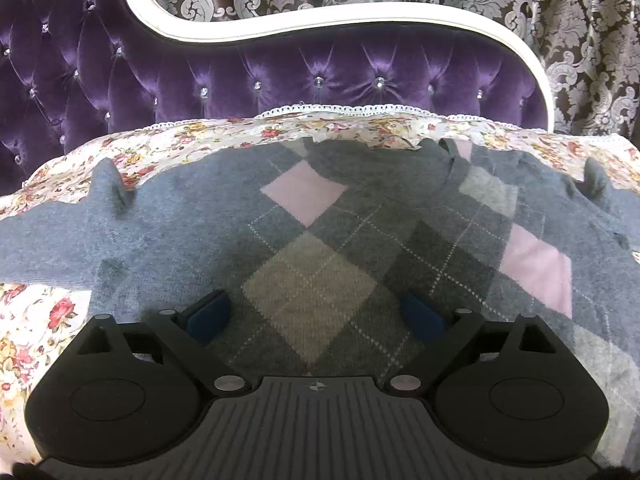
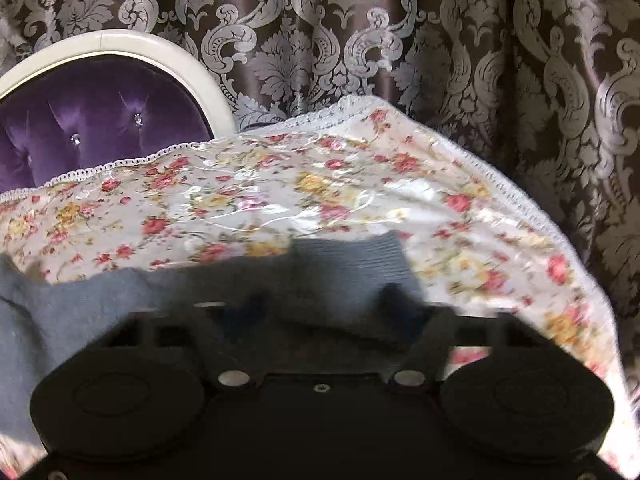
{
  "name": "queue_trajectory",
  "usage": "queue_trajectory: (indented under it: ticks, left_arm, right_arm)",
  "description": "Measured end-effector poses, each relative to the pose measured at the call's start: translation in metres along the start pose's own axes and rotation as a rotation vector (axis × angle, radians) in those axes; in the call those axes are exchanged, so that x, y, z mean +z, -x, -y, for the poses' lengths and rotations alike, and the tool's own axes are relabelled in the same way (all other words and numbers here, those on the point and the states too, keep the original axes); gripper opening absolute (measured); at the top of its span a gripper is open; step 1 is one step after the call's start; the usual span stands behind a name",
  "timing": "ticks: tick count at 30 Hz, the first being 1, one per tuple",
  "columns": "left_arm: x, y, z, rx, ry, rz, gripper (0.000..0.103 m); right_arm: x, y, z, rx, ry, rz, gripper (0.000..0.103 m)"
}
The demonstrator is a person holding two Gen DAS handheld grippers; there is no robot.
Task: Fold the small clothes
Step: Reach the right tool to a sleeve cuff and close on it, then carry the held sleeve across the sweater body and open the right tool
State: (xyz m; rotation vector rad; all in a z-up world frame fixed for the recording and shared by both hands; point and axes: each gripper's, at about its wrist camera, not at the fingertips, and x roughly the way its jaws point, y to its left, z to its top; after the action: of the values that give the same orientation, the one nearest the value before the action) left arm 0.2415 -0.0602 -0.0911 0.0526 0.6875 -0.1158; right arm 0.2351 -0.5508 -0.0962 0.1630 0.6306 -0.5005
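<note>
Closest to us, our left gripper [image 1: 318, 314] hangs with jaws spread wide over the sweater [image 1: 320, 232], holding nothing. The sweater lies flat, front up, on the flowered cover [image 1: 40, 320]. It looks a soft, light knit that will sag and stretch, so we'd pinch hem or shoulder edges, not the middle. Over on the right, our right gripper [image 2: 316, 312] is blurred; its jaws look apart, straddling the sleeve cuff [image 2: 352, 256], though whether they touch it we cannot tell. That ribbed cuff is a firm handle. Beyond, the glossy cover may slide under the wool. Farther back, the purple sofa back [image 1: 280, 76] and curtain [image 2: 360, 40] stand clear of us
</note>
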Motion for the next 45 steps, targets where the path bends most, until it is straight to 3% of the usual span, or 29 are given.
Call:
queue_trajectory:
  ticks: [1,2,7,10,14,17,24,29,35,43,44,45]
  left_arm:
    - [0.0,0.0,0.0,0.001,0.0,0.001,0.095]
    - [0.0,0.0,0.0,0.0,0.0,0.001,0.095]
    - [0.0,0.001,-0.001,-0.004,0.007,-0.002,0.095]
    - [0.003,0.001,-0.001,-0.012,0.009,-0.015,0.094]
    - [0.014,0.003,-0.008,-0.04,0.025,-0.058,0.092]
    - [0.022,0.018,-0.019,-0.052,0.066,-0.044,0.091]
    - [0.035,0.054,-0.062,-0.032,0.14,-0.039,0.091]
    - [0.027,0.072,-0.096,0.005,0.155,-0.027,0.091]
    - [0.012,0.075,-0.131,0.049,0.166,-0.05,0.091]
    - [-0.006,0.068,-0.16,0.084,0.181,-0.092,0.091]
    - [-0.007,0.068,-0.161,0.085,0.177,-0.096,0.091]
    - [-0.006,0.066,-0.161,0.085,0.174,-0.099,0.091]
  right_arm:
    - [0.001,0.002,0.007,0.019,-0.012,-0.006,0.03]
    - [0.004,0.004,0.016,0.036,-0.044,-0.016,0.008]
    - [0.02,0.022,0.052,-0.026,-0.116,-0.045,0.009]
    - [0.032,0.043,0.068,-0.019,-0.182,-0.039,0.009]
    - [0.059,0.082,0.063,0.05,-0.207,0.003,0.009]
    - [0.087,0.116,0.038,0.132,-0.194,0.042,0.009]
    - [0.143,0.193,-0.072,0.41,-0.105,0.108,0.009]
    - [0.141,0.214,-0.18,0.636,-0.039,0.07,0.009]
    - [0.094,0.196,-0.307,0.808,0.049,-0.045,0.009]
    - [0.004,0.159,-0.415,0.868,0.133,-0.183,0.009]
    - [-0.003,0.156,-0.422,0.872,0.139,-0.194,0.011]
    - [-0.011,0.152,-0.427,0.881,0.141,-0.204,0.022]
